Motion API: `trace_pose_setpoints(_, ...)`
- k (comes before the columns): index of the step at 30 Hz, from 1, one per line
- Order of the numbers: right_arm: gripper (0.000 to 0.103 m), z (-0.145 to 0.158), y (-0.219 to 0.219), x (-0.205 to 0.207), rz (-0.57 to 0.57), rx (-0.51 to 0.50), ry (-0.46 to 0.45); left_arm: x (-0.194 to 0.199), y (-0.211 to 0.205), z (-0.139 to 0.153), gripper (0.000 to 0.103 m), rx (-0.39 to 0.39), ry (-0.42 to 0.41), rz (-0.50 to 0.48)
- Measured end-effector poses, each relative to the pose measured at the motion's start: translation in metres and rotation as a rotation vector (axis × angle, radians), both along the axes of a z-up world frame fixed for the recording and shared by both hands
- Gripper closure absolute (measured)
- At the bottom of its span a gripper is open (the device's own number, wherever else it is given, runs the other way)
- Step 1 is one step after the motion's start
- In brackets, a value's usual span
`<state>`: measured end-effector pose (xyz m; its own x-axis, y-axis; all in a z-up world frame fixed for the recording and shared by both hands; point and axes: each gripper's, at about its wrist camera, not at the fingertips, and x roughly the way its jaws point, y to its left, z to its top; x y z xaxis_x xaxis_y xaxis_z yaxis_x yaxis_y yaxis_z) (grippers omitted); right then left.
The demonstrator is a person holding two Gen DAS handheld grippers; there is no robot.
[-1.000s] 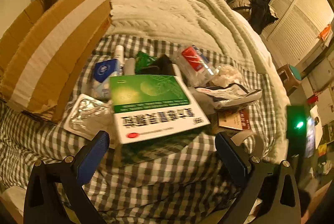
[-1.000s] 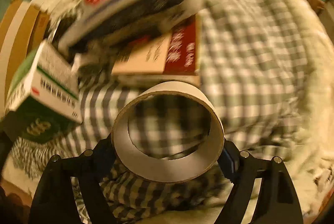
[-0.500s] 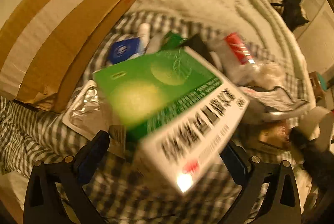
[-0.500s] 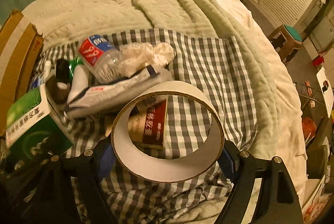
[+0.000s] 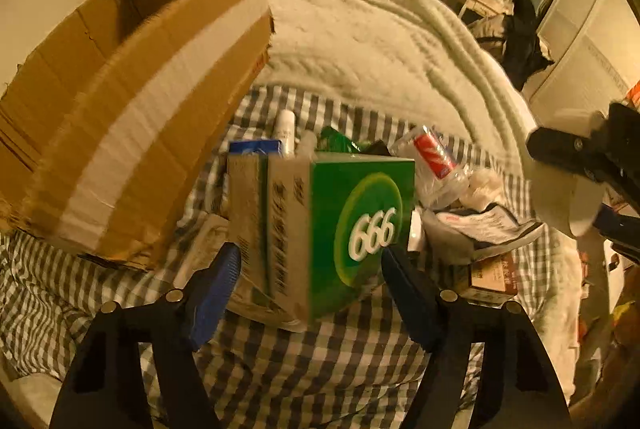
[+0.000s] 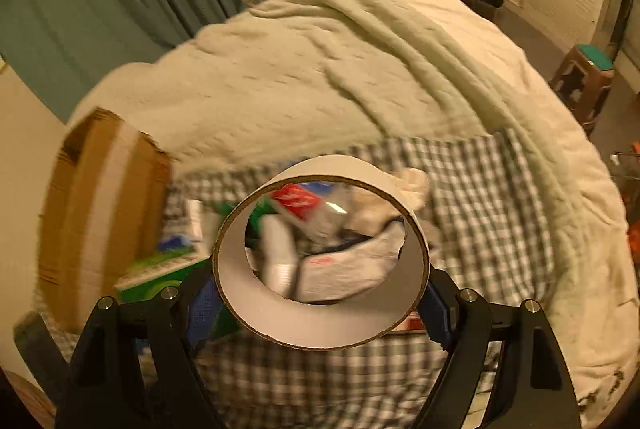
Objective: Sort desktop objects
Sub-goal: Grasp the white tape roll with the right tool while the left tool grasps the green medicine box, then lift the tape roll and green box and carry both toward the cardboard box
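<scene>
Left fingers seemingly pinch green box; right fingers grip tape roll, hiding clutter.

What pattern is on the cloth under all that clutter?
The cloth has a grey-and-white check. The left wrist view shows it best.

Green-and-white "666" box upright on edge; white cardboard ring end-on, hollow.
</scene>
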<state>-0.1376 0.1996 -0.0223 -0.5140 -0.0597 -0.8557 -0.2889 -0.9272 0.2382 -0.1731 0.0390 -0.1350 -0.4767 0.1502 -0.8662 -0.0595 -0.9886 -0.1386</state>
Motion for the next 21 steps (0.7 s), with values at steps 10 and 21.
trace_pose_setpoints(10, 0.021, 0.040, -0.031, -0.023, 0.058, -0.122, 0.079, -0.002, -0.028, 0.010, 0.000, -0.006, 0.066, -0.148)
trace_pose_setpoints(21, 0.021, 0.037, -0.037, -0.040, 0.005, -0.096, 0.075, -0.016, -0.011, -0.004, 0.000, 0.152, 0.034, -0.108)
